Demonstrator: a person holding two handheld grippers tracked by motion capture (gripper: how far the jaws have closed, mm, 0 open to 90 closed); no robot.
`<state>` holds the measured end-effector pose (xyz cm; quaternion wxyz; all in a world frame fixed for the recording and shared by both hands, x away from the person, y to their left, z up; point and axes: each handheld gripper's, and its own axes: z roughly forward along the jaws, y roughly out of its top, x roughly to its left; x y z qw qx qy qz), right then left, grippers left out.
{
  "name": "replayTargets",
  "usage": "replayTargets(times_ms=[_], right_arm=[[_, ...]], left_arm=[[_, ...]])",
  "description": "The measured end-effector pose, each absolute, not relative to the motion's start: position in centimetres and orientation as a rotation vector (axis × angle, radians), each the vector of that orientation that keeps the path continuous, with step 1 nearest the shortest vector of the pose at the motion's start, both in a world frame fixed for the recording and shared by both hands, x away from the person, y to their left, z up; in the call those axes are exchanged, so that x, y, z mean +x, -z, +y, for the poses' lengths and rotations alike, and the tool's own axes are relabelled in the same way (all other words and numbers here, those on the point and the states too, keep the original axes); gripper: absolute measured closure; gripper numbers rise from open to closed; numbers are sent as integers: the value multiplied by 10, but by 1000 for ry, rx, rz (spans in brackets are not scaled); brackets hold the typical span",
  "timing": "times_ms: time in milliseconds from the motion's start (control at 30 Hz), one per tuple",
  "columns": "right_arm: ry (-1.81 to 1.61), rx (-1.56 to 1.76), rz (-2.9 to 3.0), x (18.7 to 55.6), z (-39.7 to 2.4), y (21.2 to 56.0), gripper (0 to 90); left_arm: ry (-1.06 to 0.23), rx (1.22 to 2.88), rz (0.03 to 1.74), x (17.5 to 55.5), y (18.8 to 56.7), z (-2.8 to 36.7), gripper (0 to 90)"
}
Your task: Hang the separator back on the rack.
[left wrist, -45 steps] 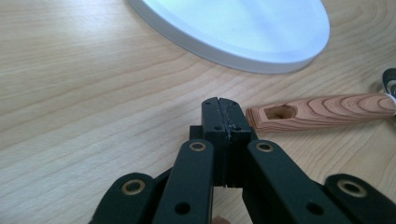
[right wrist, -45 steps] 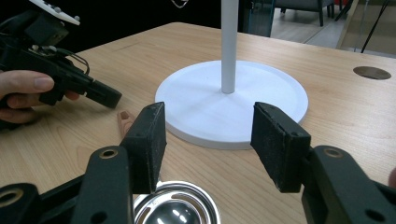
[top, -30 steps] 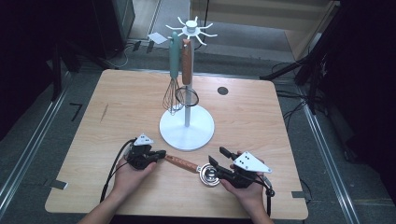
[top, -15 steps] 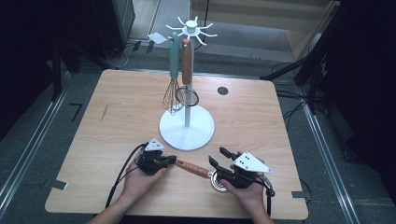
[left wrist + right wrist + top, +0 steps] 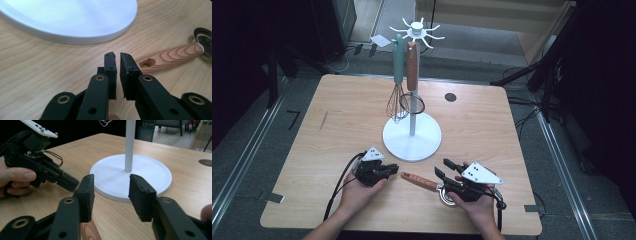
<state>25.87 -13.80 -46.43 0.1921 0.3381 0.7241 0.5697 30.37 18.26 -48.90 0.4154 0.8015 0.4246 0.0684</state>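
Left gripper view shows the left claw point(image 5: 117, 55) off the wooden handle point(image 5: 172, 56).

Light wood-grain table point(image 5: 337, 130), rounded corners, standing on grey floor. Directly on it: white round base point(image 5: 412, 137) of a utensil stand, about mid-table toward the near side, with a white pole rising from its centre. 1 wooden-handled utensil point(image 5: 419, 181) lies flat near the front edge, just beside the base but apart from it; its handle has a hang hole at the end facing the left side, metal head at the other end. 1 dark round grommet point(image 5: 450, 97) set into the far right part of the tabletop.
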Motion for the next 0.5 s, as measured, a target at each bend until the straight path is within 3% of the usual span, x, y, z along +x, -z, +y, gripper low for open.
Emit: replayTargets(times_ms=[200,500], right_arm=[[-1597,951,2059,261,-140,465,683],[-1498,865,2239,268,-136,462,643]], left_arm=[[-257,1970,1096,306,483,214,787],[-394,1855,1203,312,477,283,603]])
